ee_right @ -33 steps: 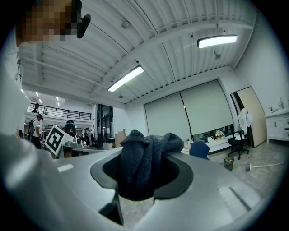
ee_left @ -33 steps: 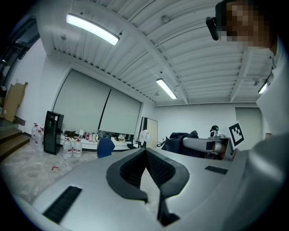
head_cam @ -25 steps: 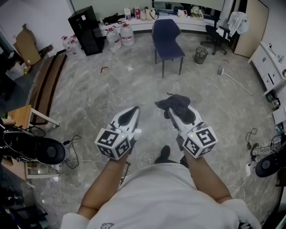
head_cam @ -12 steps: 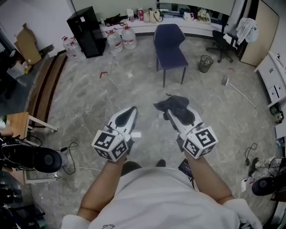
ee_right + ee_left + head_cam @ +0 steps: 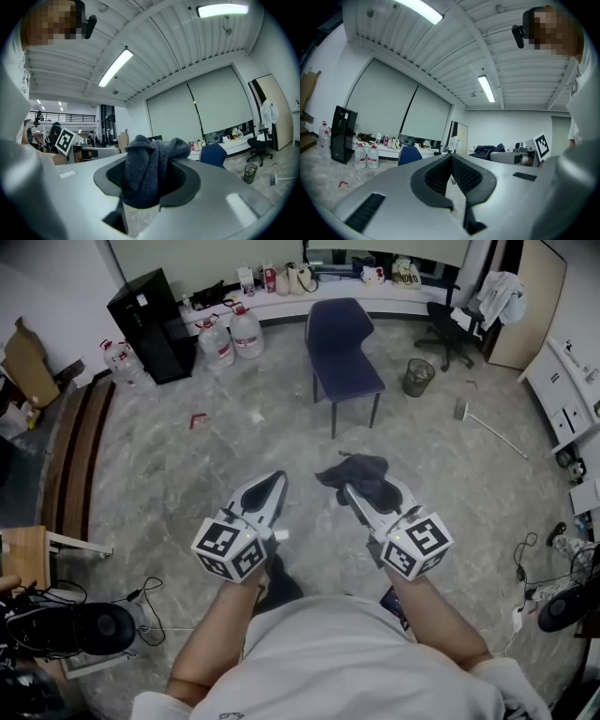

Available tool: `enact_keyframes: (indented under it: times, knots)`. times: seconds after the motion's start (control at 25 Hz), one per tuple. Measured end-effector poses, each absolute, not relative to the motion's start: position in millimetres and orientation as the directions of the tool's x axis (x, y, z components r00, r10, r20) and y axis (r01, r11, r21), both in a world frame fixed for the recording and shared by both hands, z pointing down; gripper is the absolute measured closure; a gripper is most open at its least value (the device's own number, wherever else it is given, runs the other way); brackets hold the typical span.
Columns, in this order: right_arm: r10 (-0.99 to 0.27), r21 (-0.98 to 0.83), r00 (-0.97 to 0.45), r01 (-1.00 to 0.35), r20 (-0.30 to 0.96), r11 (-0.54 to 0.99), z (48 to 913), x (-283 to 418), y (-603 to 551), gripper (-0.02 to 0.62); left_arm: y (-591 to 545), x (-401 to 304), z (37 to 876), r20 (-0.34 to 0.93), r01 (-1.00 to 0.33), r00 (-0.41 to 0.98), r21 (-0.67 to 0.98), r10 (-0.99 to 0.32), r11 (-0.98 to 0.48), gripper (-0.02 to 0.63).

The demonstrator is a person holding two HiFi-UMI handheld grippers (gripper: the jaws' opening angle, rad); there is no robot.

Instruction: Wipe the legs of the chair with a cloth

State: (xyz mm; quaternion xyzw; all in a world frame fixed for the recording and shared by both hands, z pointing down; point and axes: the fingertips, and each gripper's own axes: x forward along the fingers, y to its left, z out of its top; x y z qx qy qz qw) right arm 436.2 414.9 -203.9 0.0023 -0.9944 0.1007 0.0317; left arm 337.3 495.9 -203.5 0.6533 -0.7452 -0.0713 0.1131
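- Chair (image 5: 342, 348): stands upright on the floor (image 5: 216, 456), straight ahead of both tools and well apart from them; no tool touches it.
- Bearing: the chair lies forward of the gap between the two tools, a little nearer the line of the right tool (image 5: 373, 486) than that of the left tool (image 5: 272, 486). In the right gripper view its blue back shows just to the right of that tool's tips.
- Legs (image 5: 334, 418): thin dark rods, long axis vertical (so a wipe would probably run up and down each leg, after a reach low and forward). Two front legs show plainly below the seat; the rear ones are mostly hidden by it.
- Appearance of the chair: dark blue seat and back, the front edge of the seat facing the person; a waste bin (image 5: 418, 378) stands near it, on the right tool's side.
- Cloth (image 5: 150, 164): dark grey and knitted, bunched between the right tool's jaws, which are closed on it; its loose folds spill over the tips.
- Left tool: jaws brought together, with nothing between them.
- Judgement: the right tool, being the cloth-bearer and the nearer one, is better placed to wipe; the approach has yet to be closed.
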Motion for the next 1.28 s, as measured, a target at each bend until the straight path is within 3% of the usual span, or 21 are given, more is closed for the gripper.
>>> enact_keyframes:
  times: [0.4,0.72,1.28]
  knots:
    - [-0.166,-0.192,-0.983,-0.178,0.075,0.965,-208.6,273.1,388.8,0.443,462.9,163.7,-220.7,0.099,-0.972,0.066,0.233,-0.993,-0.042,0.601]
    - [-0.269,-0.202,-0.959,-0.281,0.086,0.938,-197.4,218.8,325.2,0.443,398.7,92.4,-220.1,0.087,-0.965,0.137,0.235,-0.987,-0.113,0.601]
    - [-0.333,-0.172,-0.939,-0.343,0.083,0.924,-185.5,120.1,132.5,0.443,203.1,-0.4,-209.3,0.130,-0.956,0.243,0.202,-0.961,-0.214,0.601]
